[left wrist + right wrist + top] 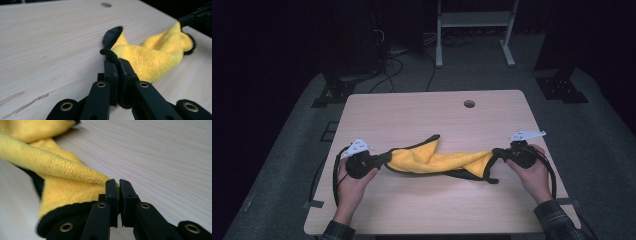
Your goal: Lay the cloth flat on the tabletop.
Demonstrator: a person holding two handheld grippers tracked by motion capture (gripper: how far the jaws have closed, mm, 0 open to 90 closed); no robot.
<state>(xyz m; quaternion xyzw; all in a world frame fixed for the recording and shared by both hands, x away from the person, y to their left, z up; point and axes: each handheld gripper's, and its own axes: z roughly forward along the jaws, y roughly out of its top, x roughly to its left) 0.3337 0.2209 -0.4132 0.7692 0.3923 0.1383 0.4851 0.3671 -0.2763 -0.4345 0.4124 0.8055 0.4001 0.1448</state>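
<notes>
1. Cloth [434, 161], yellow with black trim, hangs twisted between my two tools, sagging onto the desk [422, 110].
2. Left tool [382, 159] is clamped on one black-edged corner; right tool [494, 152] pinches the opposite corner.
3. Risk: each bite looks thin, so pulling wider could slip a corner free.
4. Count: one cloth, two tools.

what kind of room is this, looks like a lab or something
Probably a lab or recording workspace, not a home: a plain wooden table stands on grey carpet in a dark room, cables trail over the floor behind it, and a white metal frame and black equipment stands surround it.
</notes>
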